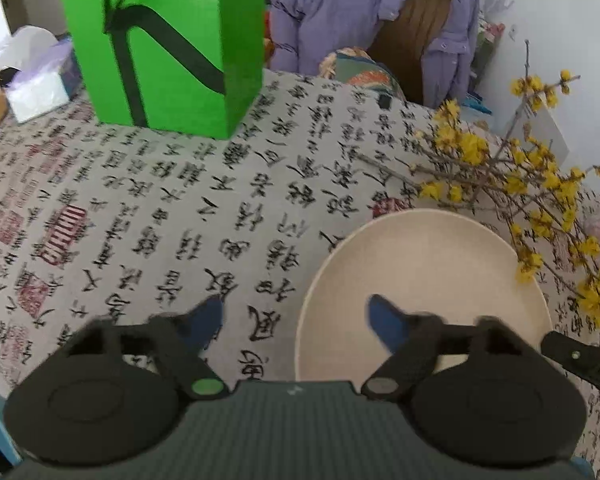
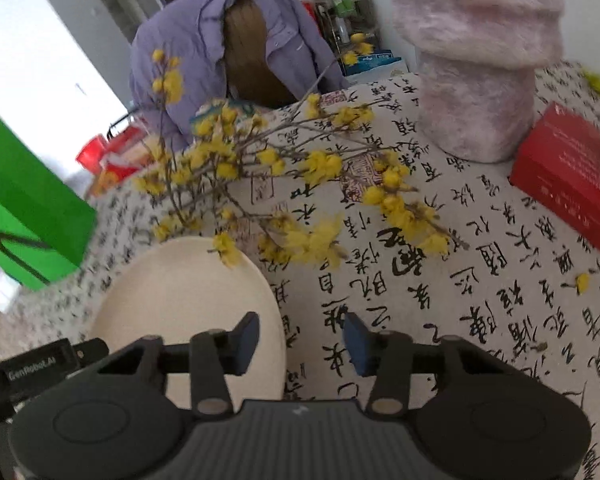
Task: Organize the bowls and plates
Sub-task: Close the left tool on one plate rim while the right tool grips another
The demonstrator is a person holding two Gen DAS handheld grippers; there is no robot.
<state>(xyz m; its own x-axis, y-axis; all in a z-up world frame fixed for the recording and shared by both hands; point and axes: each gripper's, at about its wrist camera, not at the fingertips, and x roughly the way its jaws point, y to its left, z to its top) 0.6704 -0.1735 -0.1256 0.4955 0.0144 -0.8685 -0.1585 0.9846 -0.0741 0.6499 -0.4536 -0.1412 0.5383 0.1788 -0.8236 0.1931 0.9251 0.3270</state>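
- Left claw [image 1: 296,320] nearest the lens: we see its blue fingers [image 1: 206,320] spread wide, nothing between them. Right-hand finger hangs over the plate's near-left edge, left-hand finger over bare cloth.
- Right claw [image 2: 298,340] also parted, though less wide, empty; its left-hand finger sits over the plate's right edge, the other over the cloth.
- Cream plate [image 1: 424,280] lies flat on the bench [image 1: 160,200], which is covered w/ a calligraphy-print cloth. Plate is empty, sits between the two claws; we can't tell if either finger touches it.
- Yellow blossom branches [image 2: 292,184] lie just behind the plate; a few blooms overhang its far rim.
- Green paper bag [image 1: 164,44] stands upright, far left of bench, well apart from plate.
- Pink fuzzy bundle [image 2: 476,52] & red box [image 2: 568,184] at far right.
- Purple jacket [image 1: 360,12] draped on a chair beyond the bench edge.
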